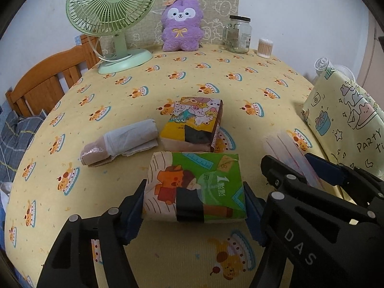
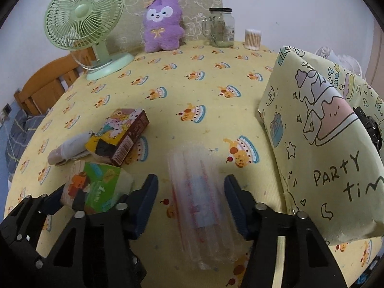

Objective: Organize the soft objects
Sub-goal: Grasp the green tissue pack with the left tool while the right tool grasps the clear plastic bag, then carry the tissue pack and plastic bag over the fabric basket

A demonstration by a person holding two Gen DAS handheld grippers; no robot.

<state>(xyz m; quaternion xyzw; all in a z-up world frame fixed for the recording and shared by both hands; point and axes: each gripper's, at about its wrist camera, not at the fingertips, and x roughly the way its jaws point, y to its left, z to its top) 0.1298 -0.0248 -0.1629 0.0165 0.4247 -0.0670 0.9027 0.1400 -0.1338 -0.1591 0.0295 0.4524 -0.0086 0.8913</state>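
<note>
**Claws bracket two soft packs on the cake-print worktop**

Left claw (image 1: 194, 206) clenches the green tissue pack (image 1: 195, 187). Right claw (image 2: 190, 204) is spread around the clear bubble-wrap roll (image 2: 201, 206), apparently untouched. Both lie near the worktop's (image 1: 168, 84) front edge. A fan (image 1: 112, 12) and plush toy (image 1: 181, 24) line the far edge; the roll's contents are blurred.
</note>
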